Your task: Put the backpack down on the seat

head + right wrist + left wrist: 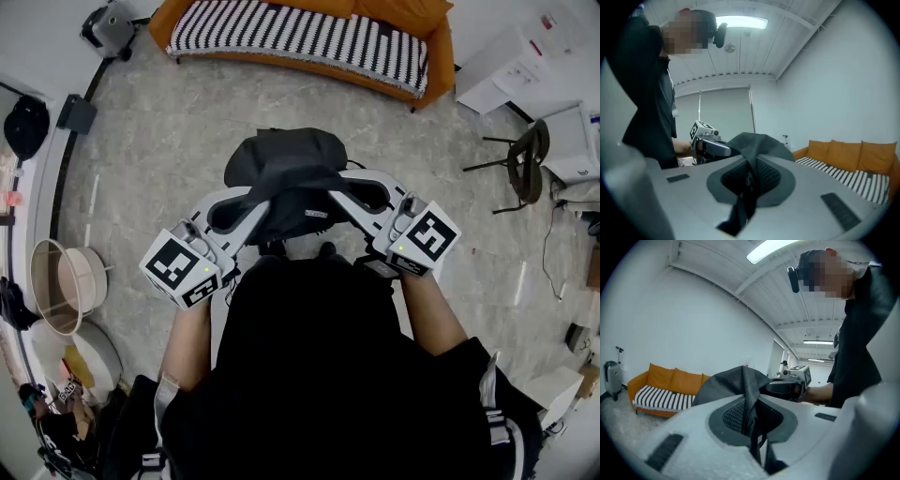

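Basically: the orange sofa [161, 23] at frame top is the seat, so carry the backpack [286, 173] over level, lower it onto the striped cover [300, 37], and release both sides together. Backpack is black, soft, slumped weave, hanging mid-frame above the mottled floor [169, 122]. Left gripper [248, 202] and right gripper [342, 187] are each clamped tight on a fold of it.

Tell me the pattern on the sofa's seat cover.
Black-and-white stripes on the sofa cover; the head view shows it best.

The backpack [286, 178] is matt dark-grey woven cloth. Each hand-held gripper, left [246, 217] and right [349, 200], is matt light-grey plastic. The floor [187, 122] looks like smooth mottled stone.
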